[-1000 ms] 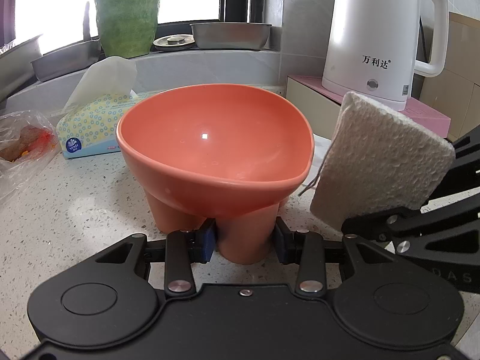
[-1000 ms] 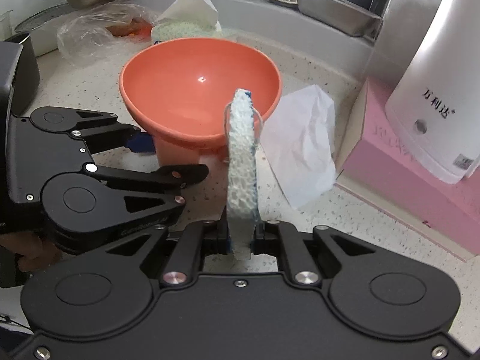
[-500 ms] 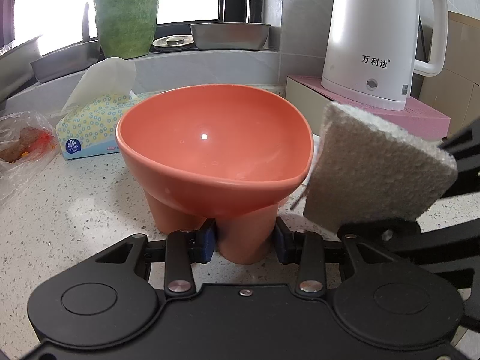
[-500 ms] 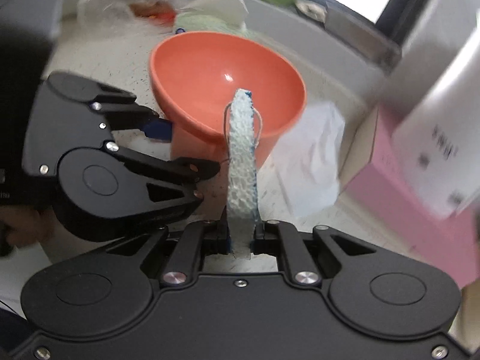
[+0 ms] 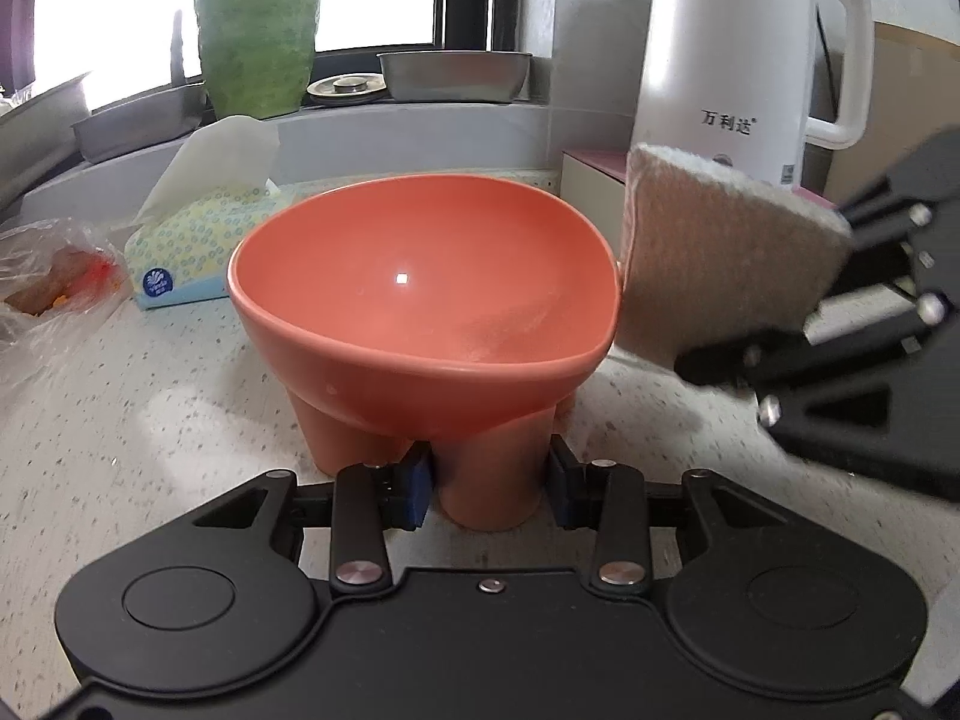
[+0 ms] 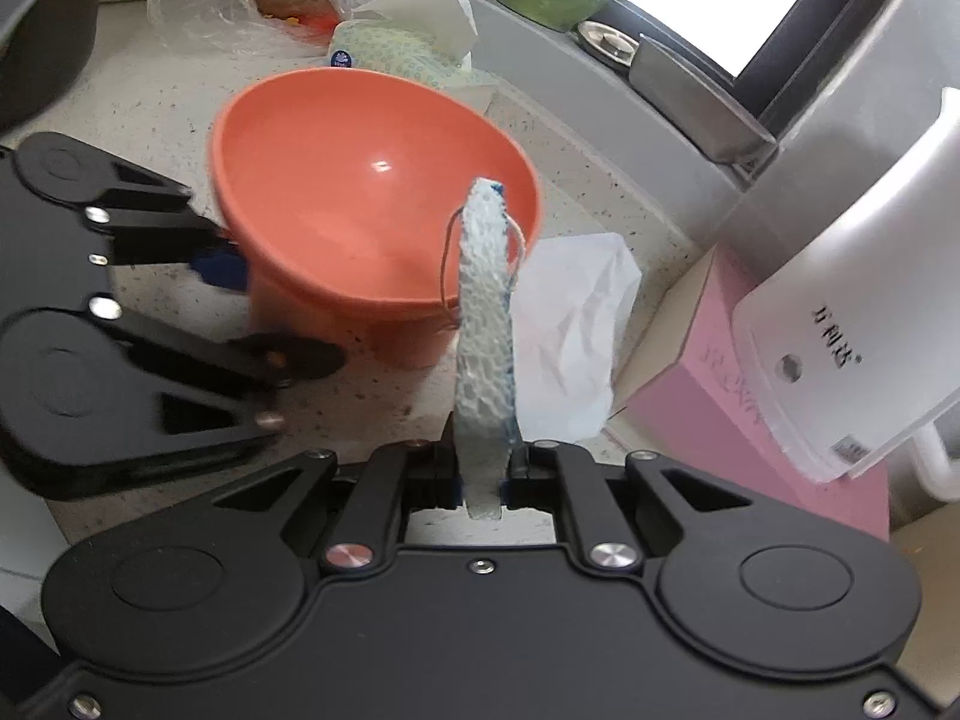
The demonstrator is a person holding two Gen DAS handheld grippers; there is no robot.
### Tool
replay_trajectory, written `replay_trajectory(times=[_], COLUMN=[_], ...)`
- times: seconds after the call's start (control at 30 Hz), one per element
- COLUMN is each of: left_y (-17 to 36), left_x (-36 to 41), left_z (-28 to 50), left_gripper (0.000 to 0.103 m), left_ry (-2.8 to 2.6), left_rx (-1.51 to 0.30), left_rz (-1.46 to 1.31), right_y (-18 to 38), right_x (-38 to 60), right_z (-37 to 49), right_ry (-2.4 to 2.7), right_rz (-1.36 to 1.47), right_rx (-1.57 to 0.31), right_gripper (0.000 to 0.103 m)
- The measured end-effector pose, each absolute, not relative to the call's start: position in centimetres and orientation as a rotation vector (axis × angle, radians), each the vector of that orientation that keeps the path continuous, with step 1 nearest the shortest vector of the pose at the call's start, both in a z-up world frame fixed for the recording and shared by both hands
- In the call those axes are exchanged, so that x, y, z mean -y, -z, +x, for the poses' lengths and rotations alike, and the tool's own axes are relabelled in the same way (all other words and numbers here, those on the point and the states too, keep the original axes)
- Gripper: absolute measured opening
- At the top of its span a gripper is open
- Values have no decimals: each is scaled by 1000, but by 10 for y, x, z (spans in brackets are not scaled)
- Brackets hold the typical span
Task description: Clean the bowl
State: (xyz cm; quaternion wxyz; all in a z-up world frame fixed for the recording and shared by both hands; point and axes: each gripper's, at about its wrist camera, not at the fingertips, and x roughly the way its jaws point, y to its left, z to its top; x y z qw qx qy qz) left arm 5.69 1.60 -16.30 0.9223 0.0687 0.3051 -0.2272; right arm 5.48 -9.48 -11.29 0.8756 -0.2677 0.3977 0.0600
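Note:
An orange footed bowl (image 5: 420,288) stands upright on the speckled counter (image 5: 120,420). My left gripper (image 5: 489,483) is shut on the bowl's near foot, one blue pad on each side of it. My right gripper (image 6: 483,474) is shut on a thin white-and-blue sponge (image 6: 483,330), held edge-on and leaning left. The sponge's tip reaches over the bowl's (image 6: 360,222) near right rim. From the left wrist the sponge (image 5: 720,264) shows its flat grey face just right of the rim. The bowl's inside is glossy, with a dull smear near the right side.
A white kettle (image 5: 732,60) stands on a pink box (image 6: 720,384) to the right. A crumpled white tissue (image 6: 570,348) lies beside the bowl. Behind are a tissue box (image 5: 198,246), a plastic bag (image 5: 48,282), a green pot (image 5: 258,30) and steel trays (image 5: 456,75).
The right gripper has rolled and shifted, so the sponge now tilts and sits closer to the bowl's right rim. The left gripper and the bowl have stayed put.

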Motion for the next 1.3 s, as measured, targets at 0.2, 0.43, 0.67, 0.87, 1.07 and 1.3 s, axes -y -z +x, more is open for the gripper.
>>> replay_trajectory(times=[0.2,0.43,0.67,0.87,1.07,1.3], left_y=[163,163,163,161,156,136], left_x=[-24,-34,-44,-44,-49,-61], left_z=[33,21,17,19,18,13], left_gripper=[37,37,37,38,44,62], left_ry=[518,586,673,691,660,599], left_rx=[-625,-632,-638,-660,-674,-678], left_rz=[193,221,249,274,275,280], right_y=[110,104,87,84,80,80], right_x=[100,105,109,107,107,109], right_z=[55,59,73,71,62,60], right_ry=[-210,-365,-480,-472,-471,-460], right_rz=[-739,-894,-860,-814,-784,-746], right_rx=[-773,-767,-804,-823,-829,-836], right_gripper=[11,12,12,12,12,12])
